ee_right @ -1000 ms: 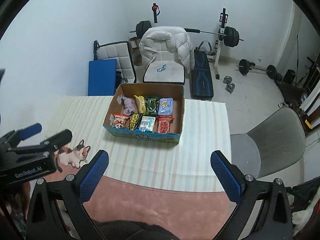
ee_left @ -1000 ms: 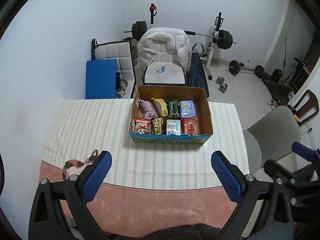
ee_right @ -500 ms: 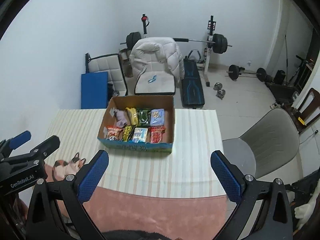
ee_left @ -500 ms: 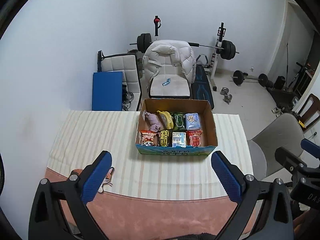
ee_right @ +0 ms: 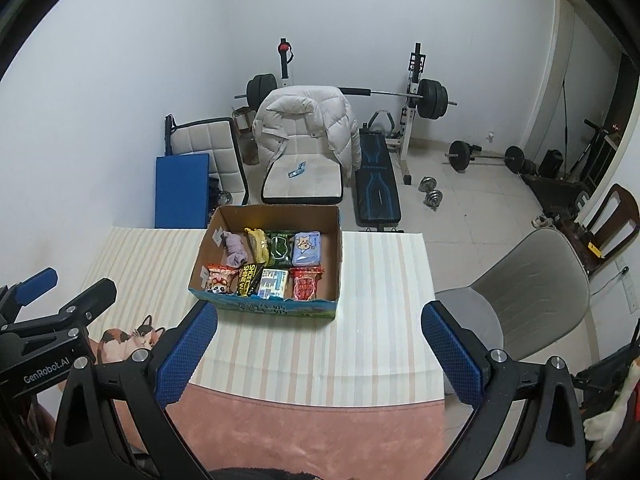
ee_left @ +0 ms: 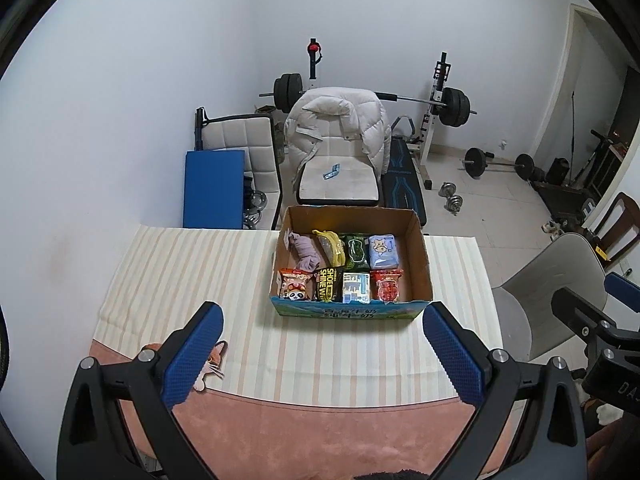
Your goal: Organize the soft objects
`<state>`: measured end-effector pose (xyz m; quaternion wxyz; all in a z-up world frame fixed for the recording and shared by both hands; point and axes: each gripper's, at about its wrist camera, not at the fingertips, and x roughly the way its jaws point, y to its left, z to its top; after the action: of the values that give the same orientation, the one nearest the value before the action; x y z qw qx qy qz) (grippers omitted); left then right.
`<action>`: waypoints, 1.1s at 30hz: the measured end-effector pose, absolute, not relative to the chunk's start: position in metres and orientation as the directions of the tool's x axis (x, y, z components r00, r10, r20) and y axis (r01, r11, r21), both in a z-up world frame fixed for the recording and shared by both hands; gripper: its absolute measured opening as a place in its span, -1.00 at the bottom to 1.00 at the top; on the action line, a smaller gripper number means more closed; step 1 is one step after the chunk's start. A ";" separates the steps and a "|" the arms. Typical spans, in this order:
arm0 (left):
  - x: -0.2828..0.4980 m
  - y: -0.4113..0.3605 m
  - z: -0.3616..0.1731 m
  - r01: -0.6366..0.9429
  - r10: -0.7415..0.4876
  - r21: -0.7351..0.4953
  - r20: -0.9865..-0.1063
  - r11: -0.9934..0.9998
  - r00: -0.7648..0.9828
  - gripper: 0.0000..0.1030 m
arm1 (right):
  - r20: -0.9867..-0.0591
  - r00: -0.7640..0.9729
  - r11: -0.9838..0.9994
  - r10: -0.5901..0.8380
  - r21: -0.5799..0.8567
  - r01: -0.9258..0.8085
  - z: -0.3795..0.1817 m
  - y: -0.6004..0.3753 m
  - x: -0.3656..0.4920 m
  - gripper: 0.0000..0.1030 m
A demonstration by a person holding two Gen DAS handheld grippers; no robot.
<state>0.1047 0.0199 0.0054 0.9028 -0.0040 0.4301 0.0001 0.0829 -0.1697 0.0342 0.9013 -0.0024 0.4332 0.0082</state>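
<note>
A cardboard box point(ee_left: 424, 264) stands on the striped tablecloth point(ee_left: 192, 272), also in the right wrist view point(ee_right: 338, 264). It holds two rows of soft packs: a panda snack bag point(ee_left: 294, 283), a red pack point(ee_left: 386, 285), a purple cloth point(ee_left: 306, 254), a light blue pack point(ee_left: 383, 250). My left gripper point(ee_left: 322, 354) is open and empty, high above the table's near edge. My right gripper point(ee_right: 320, 354) is open and empty too, to its right.
A cat picture point(ee_right: 128, 340) marks the pink mat at the near left. A grey chair point(ee_right: 532, 284) stands right of the table. Behind the table are a chair with a white jacket point(ee_left: 338, 132), a blue pad point(ee_left: 214, 188) and a weight bench point(ee_right: 378, 188).
Both grippers have risen and drawn back from the box, which now looks smaller and farther. Both stay open and empty.
</note>
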 end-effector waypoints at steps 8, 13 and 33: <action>0.104 0.021 0.012 -0.003 -0.003 -0.006 -0.768 1.000 0.640 0.99 | -0.779 0.627 1.000 0.011 0.001 -0.016 0.036 -0.169 0.084 1.00; 0.102 0.019 0.016 -0.003 -0.002 -0.005 -0.763 1.000 0.646 0.99 | -0.777 0.629 1.000 0.010 0.000 -0.016 0.037 -0.168 0.084 1.00; 0.102 0.018 0.018 -0.022 0.012 -0.002 -0.758 1.000 0.652 0.99 | -0.768 0.640 1.000 0.009 -0.007 -0.022 0.042 -0.177 0.082 1.00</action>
<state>0.1016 0.0183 0.0182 0.9089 -0.0056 0.4168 0.0093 0.0822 -0.1768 0.0422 0.9056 -0.0078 0.4241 0.0084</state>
